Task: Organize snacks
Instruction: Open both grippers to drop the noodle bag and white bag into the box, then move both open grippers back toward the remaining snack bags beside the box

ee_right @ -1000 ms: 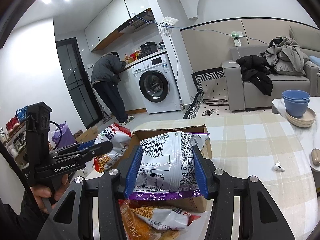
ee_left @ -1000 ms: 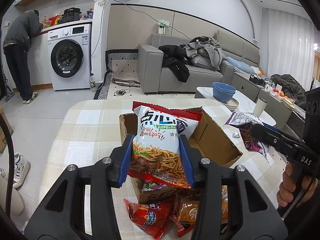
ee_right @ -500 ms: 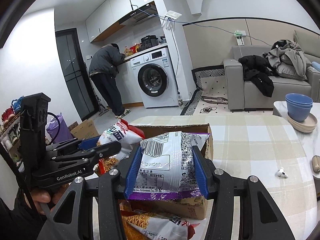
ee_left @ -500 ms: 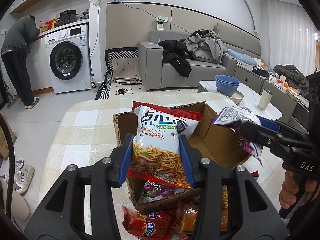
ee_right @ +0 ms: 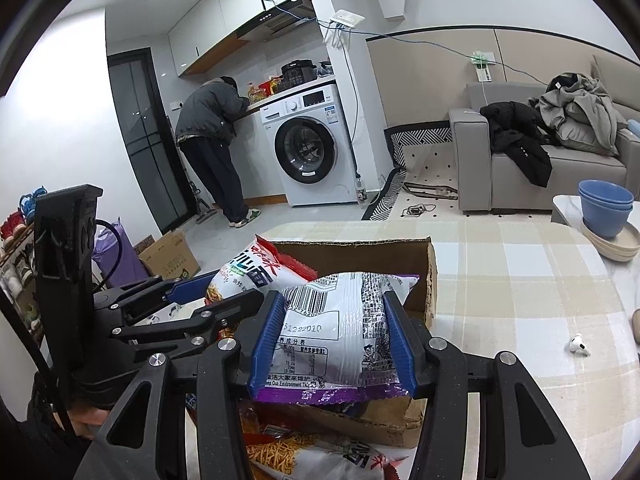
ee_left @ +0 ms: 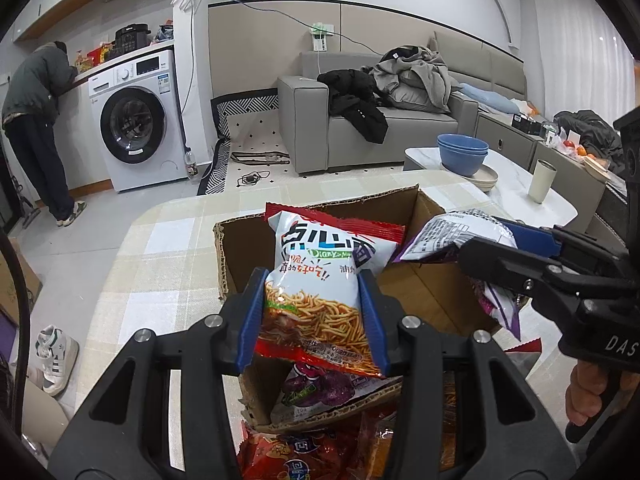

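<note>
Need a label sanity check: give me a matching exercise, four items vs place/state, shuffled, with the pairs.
Items:
1. noodle snack bag
2. purple-edged snack bag
3. cardboard box
4. blue bowls

Places/states:
A. open-topped, on the checked tablecloth
B. clamped in the left gripper
C. stacked on a plate on the white table
D. clamped in the right gripper, barcode side up

Pairs: 1-B, 2-D, 3-A, 4-C

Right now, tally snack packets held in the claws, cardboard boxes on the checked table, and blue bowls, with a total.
Snack packets in claws: 2, noodle packet in left claw, purple-edged packet in right claw
Cardboard box: 1
Blue bowls: 2
Total: 5
</note>
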Action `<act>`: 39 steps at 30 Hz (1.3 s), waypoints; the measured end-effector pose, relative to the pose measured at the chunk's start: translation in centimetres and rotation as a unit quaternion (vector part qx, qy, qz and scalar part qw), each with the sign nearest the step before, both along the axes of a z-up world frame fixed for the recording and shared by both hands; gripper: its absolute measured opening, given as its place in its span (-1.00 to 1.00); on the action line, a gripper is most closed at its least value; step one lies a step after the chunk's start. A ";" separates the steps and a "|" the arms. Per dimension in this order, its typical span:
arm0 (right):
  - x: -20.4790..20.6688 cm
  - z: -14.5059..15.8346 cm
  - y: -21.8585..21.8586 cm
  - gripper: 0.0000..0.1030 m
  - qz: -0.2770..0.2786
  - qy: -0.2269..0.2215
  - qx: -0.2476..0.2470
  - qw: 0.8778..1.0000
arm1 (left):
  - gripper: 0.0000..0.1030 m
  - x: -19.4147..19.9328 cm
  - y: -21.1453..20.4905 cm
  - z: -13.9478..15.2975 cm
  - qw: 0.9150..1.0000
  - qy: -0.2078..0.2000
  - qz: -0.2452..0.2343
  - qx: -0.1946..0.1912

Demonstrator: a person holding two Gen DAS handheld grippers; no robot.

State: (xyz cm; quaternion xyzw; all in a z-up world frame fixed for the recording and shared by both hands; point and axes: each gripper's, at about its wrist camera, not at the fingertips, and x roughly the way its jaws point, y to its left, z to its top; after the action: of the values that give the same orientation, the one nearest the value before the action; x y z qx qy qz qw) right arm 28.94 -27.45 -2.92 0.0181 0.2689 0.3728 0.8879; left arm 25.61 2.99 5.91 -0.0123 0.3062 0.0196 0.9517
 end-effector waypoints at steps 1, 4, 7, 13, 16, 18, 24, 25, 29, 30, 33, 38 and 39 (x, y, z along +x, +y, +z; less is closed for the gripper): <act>-0.1 0.0 0.1 -0.02 0.000 -0.002 -0.003 1.000 | -0.19 0.2 -0.2 -0.2 1.000 0.000 0.001 0.004; -0.1 -0.2 0.5 -0.02 0.002 -0.005 -0.011 1.000 | -0.19 0.4 -0.4 -0.5 1.000 0.002 0.001 0.011; 0.0 -0.4 0.8 -0.05 0.003 -0.004 -0.017 1.000 | -0.24 0.8 -0.5 -0.8 1.000 0.005 -0.001 0.008; 0.3 -0.3 0.4 -0.07 -0.004 -0.006 -0.021 1.000 | -0.24 1.0 0.4 -1.4 1.000 0.016 0.006 -0.008; 0.0 -0.1 -0.5 -0.03 -0.011 -0.008 -0.021 1.000 | -0.23 0.5 0.9 -1.4 1.000 0.021 0.004 -0.016; -0.2 0.0 -1.1 0.02 -0.018 -0.003 -0.022 1.000 | -0.13 -0.1 1.3 -1.3 1.000 0.024 0.000 -0.020; -1.3 0.0 -3.8 0.82 -0.037 0.016 -0.004 0.999 | 0.58 -3.2 1.6 -0.1 1.000 0.011 -0.003 -0.028; -1.5 -0.1 -4.2 0.92 -0.039 0.019 -0.002 0.999 | 0.64 -3.7 1.8 0.0 0.999 0.011 -0.006 -0.031; -2.7 -0.5 -5.1 0.98 -0.046 0.028 -0.001 0.999 | 0.97 -5.6 1.8 0.6 0.999 0.011 -0.010 -0.037; -3.0 -0.6 -5.2 0.98 -0.046 0.030 -0.004 0.998 | 0.97 -6.1 1.7 0.8 0.999 0.010 -0.012 -0.041; -4.1 -0.7 -5.7 0.99 -0.050 0.027 -0.015 0.998 | 0.97 -7.4 1.8 1.1 0.999 0.010 -0.010 -0.045; -5.7 -0.9 -6.5 0.99 -0.048 0.030 -0.017 0.998 | 0.97 -9.9 1.8 1.3 0.999 0.009 -0.008 -0.037; -6.0 -0.9 -6.6 0.99 -0.049 0.030 -0.017 0.998 | 0.97 -10.3 1.8 1.4 0.999 0.008 -0.007 -0.035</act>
State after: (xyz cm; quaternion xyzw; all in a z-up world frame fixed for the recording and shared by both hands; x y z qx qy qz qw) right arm 22.93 -34.07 -3.85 0.0269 0.3011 0.3237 0.8966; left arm 15.36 4.81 7.34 -0.0435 0.3141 0.0026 0.9484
